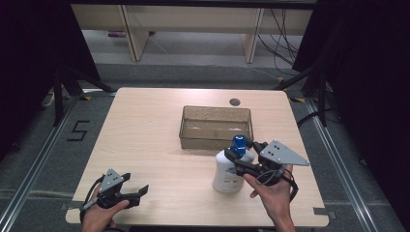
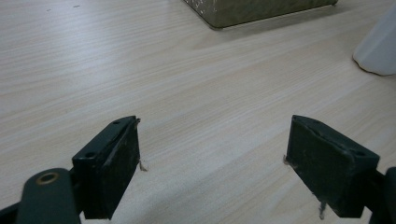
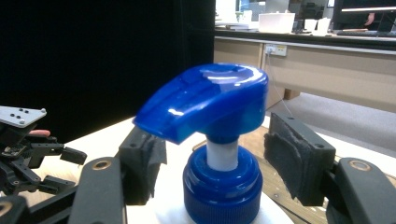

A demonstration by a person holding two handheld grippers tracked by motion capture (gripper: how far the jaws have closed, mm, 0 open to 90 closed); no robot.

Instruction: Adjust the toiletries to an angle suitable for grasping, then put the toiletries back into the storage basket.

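Note:
A white pump bottle (image 1: pixel 226 175) with a blue pump head (image 1: pixel 238 143) stands upright on the wooden table, just in front of the bin. My right gripper (image 1: pixel 243 153) reaches in from the right at the bottle's neck. In the right gripper view its jaws (image 3: pixel 215 156) stand on either side of the blue collar (image 3: pixel 222 186) below the pump head (image 3: pixel 210 100), with a small gap at each pad. My left gripper (image 1: pixel 136 183) rests low near the table's front left, open over bare wood (image 2: pixel 212 140). The bottle's base (image 2: pixel 380 46) lies far off to its right.
A clear brownish plastic bin (image 1: pixel 215 110) sits at the table's middle back, its corner (image 2: pixel 252 11) ahead of the left gripper. A round grommet (image 1: pixel 235 102) lies behind it. The table edge (image 1: pixel 193 223) runs close below both hands. Dark curtains flank the table.

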